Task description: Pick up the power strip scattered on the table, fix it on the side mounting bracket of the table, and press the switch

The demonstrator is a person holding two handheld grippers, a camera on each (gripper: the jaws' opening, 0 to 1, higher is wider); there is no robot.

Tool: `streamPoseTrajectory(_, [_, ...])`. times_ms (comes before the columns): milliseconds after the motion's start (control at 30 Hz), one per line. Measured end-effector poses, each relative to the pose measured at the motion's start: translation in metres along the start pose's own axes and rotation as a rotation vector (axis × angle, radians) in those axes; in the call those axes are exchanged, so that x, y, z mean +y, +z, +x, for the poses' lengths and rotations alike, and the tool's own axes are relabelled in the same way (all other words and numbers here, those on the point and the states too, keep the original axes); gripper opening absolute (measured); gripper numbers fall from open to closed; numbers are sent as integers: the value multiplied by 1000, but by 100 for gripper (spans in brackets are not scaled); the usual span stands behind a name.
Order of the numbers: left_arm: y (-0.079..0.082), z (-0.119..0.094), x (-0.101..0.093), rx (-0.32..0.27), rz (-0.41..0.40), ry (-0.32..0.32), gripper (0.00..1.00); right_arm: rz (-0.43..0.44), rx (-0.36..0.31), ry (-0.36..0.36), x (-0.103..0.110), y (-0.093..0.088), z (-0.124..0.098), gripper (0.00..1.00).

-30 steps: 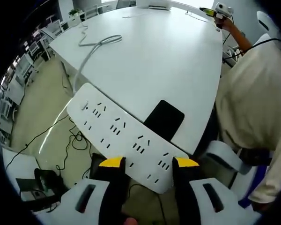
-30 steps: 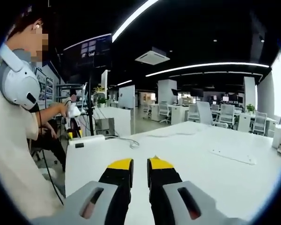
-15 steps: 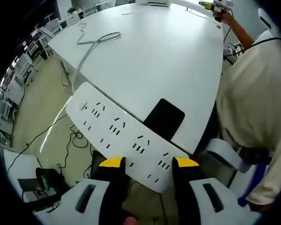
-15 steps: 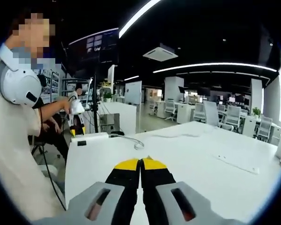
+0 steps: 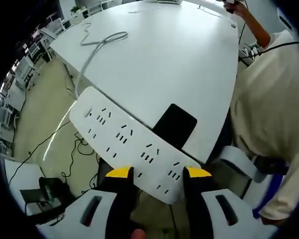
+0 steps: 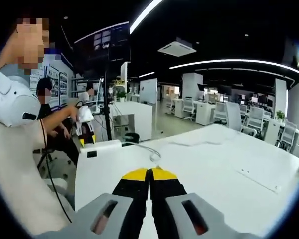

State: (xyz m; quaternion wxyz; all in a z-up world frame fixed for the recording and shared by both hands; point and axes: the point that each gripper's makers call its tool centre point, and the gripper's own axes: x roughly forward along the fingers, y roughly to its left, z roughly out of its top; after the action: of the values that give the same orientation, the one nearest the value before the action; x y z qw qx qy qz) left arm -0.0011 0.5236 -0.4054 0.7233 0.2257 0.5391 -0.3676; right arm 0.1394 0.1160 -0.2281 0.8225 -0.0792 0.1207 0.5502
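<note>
Gripping power strip (image 5: 131, 143) end between left tongs (image 5: 158, 173), beside table (image 5: 164, 59) edge; right tongs (image 6: 149, 174) pressed together.

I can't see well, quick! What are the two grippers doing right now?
Left gripper: shut on the power strip, held at the table edge.
Right gripper: shut, holding nothing.

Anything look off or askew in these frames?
The power strip isn't on the table or seated in a bracket: the left gripper holds one end, and it juts out past the table's edge, slanted, over the floor. Its cord trails loose across the tabletop. The right gripper is shut on nothing.
</note>
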Motion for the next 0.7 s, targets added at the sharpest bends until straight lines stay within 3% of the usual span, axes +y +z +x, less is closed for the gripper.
streamPoseTrajectory(233, [0,0,0,1,3,-1,44,42,-2,61,8,21,17,0])
streamPoseTrajectory(367, [0,0,0,4,5,-2,44,25,39,73,14,28,32,0])
streamPoseTrajectory(700, [0,0,-1,-2,-2,3,44,21,111,115,25,32,57,0])
